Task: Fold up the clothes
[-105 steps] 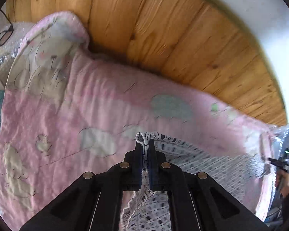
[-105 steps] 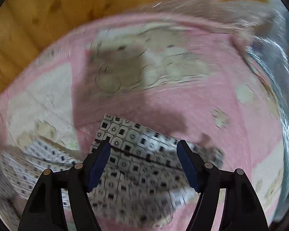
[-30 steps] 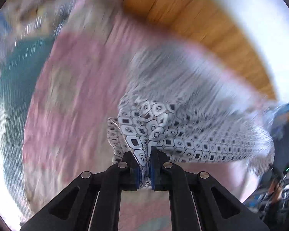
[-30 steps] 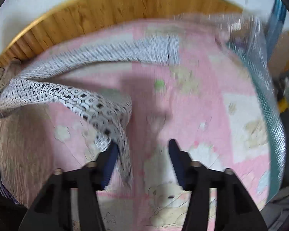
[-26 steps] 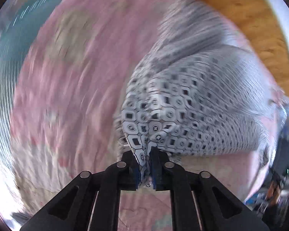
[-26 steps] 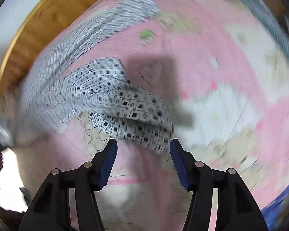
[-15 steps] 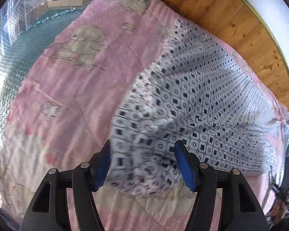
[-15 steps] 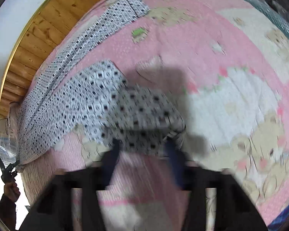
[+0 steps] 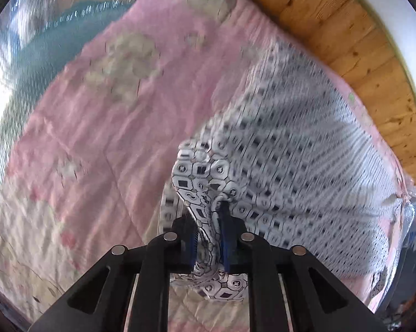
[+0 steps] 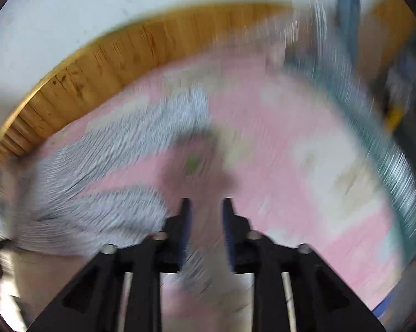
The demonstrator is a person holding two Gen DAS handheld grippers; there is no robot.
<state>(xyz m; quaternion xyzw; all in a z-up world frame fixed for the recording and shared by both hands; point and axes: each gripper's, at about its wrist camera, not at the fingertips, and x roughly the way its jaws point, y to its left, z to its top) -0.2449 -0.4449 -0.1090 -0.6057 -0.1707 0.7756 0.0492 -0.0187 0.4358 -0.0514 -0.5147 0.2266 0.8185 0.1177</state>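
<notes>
Left wrist view: the left gripper has its fingers pinched on a bunched fold of the black-and-white patterned garment. The rest of that cloth fans out to the right and far side over the pink quilt on the bed, reaching close to the wooden headboard

Right wrist view, heavily blurred: the right gripper hangs above the quilt, its fingers a small way apart with only pink quilt seen between them. The garment lies to the left, stretching toward the far headboard
</notes>
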